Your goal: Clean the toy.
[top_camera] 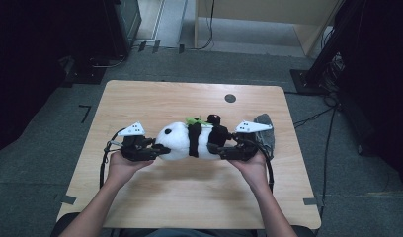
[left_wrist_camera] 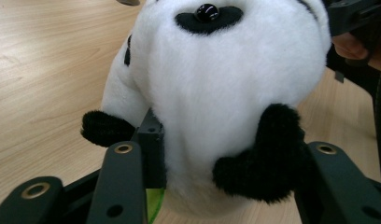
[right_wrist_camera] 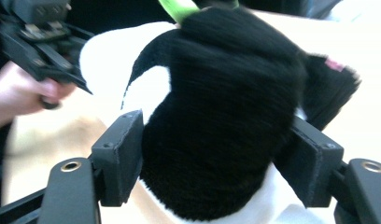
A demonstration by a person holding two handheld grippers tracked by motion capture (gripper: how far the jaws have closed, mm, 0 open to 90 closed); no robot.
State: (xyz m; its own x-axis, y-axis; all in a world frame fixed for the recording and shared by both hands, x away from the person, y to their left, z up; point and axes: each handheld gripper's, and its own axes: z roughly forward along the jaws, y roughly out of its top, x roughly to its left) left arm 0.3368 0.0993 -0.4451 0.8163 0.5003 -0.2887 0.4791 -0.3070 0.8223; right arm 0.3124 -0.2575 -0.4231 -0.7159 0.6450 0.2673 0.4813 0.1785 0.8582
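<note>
Crosswise, panda (top_camera: pixel 189 140) spans left tool (top_camera: pixel 157 149) to right tool (top_camera: pixel 223 148).

No legible text, label, brand, number or sign was found on any surface; the small pink tag (right_wrist_camera: pixel 335 64) on the plush panda (right_wrist_camera: pixel 216 116) carried marks too blurred to read in the right gripper view.

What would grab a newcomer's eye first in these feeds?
The black-and-white plush panda lying sideways at the middle of the light wooden table, clamped at both ends. The left gripper holds its head end, the right gripper its black leg end. A grey cloth lies near the table's right edge.
</note>
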